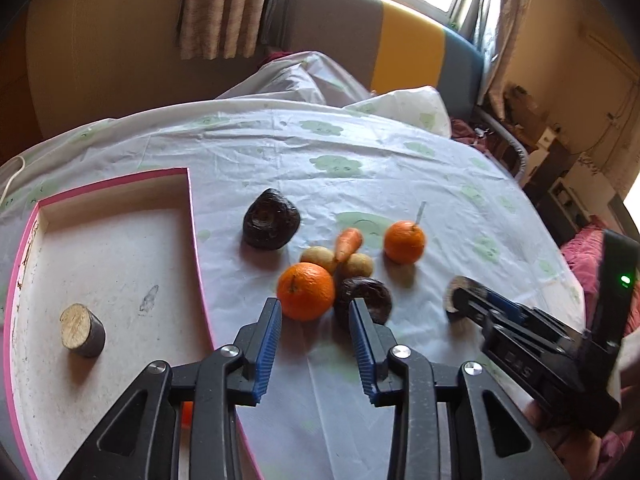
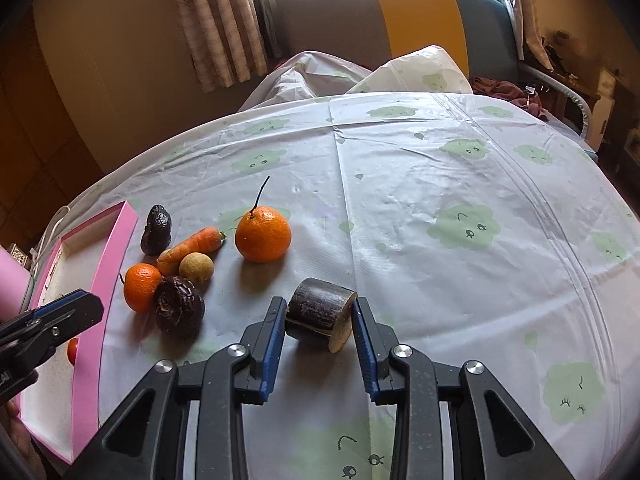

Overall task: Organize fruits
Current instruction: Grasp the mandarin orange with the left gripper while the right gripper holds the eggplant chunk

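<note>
Two wrist views, fruit sorting on a desk (image 2: 440, 184) covered with a printed cloth. The right hand-held gripper (image 2: 320, 320) is clenched on a dark cut stem piece (image 2: 320, 314), its pads pressing the two ends; the piece lies on its side at the cloth, well apart from the pink tray (image 1: 196, 216). The left hand-held gripper (image 1: 314, 322) is released and grasps nothing: its jaws stand partly apart just in front of an orange (image 1: 306, 290) and a dark wrinkled fruit (image 1: 366, 296), touching neither as far as can be seen. A second stem piece (image 1: 82, 336) already stands in the tray. On the cloth remain a second orange (image 1: 404, 242), a carrot (image 1: 348, 244), two small tan fruits (image 1: 318, 258) and another dark fruit (image 1: 272, 220).

Risks, as judged: the stem piece is held by its ends, one of them a slanted cut face, so it may pivot or slip out on lifting. The left jaws look narrower than the orange; pushing forward would roll it into the cluster. The two hand-held grippers work close together and may collide near the tray.

Hidden or unclear: the tray's near part is cut off behind the left hand-held gripper; a small red-orange thing (image 2: 73, 350) inside it is mostly covered and cannot be identified. The dark fruits' kind is uncertain.
</note>
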Motion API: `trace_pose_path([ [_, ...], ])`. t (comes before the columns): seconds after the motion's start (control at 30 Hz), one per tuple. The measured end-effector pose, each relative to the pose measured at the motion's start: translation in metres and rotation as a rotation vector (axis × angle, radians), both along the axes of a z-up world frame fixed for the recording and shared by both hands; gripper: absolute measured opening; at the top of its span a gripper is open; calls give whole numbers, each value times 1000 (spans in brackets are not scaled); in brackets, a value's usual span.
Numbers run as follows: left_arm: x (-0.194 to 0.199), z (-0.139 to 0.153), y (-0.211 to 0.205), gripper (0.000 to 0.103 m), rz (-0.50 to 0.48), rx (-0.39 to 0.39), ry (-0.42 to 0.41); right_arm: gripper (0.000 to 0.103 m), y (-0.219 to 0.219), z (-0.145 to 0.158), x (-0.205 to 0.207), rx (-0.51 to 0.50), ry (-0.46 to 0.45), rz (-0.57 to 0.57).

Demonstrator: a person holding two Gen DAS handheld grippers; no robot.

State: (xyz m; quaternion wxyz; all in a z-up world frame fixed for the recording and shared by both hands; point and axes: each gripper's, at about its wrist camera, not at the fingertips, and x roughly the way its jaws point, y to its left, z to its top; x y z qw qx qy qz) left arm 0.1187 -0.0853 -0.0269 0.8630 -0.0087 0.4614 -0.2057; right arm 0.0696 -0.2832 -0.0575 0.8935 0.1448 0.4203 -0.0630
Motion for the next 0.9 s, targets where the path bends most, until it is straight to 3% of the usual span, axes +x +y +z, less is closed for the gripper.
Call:
trace_pose_path([
  [0.5,31,-22,-11,39,50,41,27,34,-2,0,-1,-10,0,4],
  [0.9,22,-23,-14,37,-2,36,0,34,0,1,1,-27,1,10],
])
